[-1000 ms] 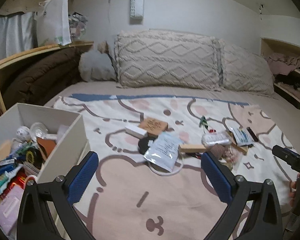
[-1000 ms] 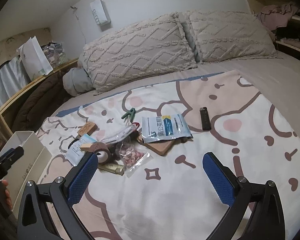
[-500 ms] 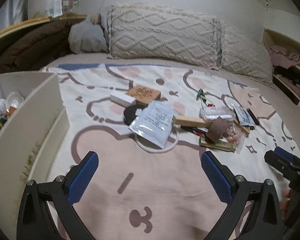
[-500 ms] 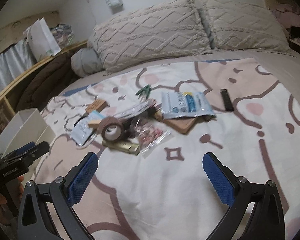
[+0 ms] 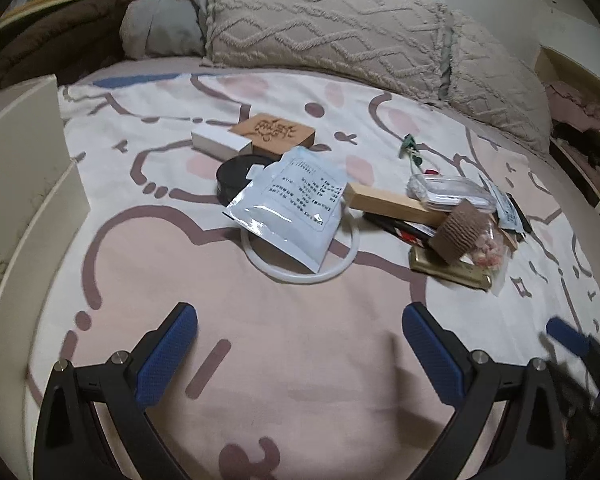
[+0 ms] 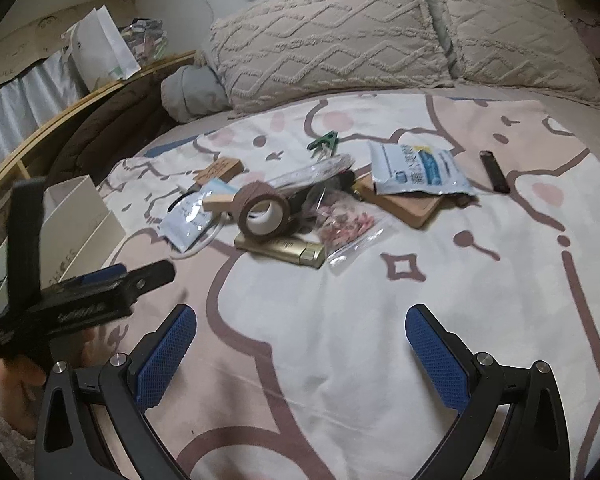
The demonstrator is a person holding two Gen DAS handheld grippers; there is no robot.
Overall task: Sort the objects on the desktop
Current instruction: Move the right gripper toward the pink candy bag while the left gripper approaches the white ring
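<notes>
- Blue-padded and spread wide with nothing between the fingers, the left gripper [image 5: 300, 356] hovers low over the cartoon-print blanket [image 5: 284, 360], in its own wrist view.
- Ahead of it lies a whole heap still unsorted: a white foil pouch [image 5: 290, 210] resting on a white ring [image 5: 300, 276], with a black round tin [image 5: 236, 176], a white box [image 5: 220, 142] and a carved wooden block [image 5: 276, 132] beyond.
- Ahead and to its right sit a wooden stick [image 5: 388, 202], a brown tape roll [image 5: 460, 232] and a gold tube [image 5: 448, 268].
- Only the outer wall of the cream storage box [image 5: 24, 152] shows, at this gripper's left (its contents are hidden), so judging from the pile, most of the sorting is left.
- From the right wrist view, the right gripper [image 6: 300, 356] is likewise agape and empty.
- This view adds what the other barely shows: a blue-printed packet [image 6: 416, 168] on a wooden board [image 6: 404, 204], a black lighter [image 6: 496, 172] far ahead to the right, a green clip [image 6: 324, 142], and a clear bag of pink bits [image 6: 346, 228].
- It also catches the left gripper from the side, at its left, beside the storage box.
</notes>
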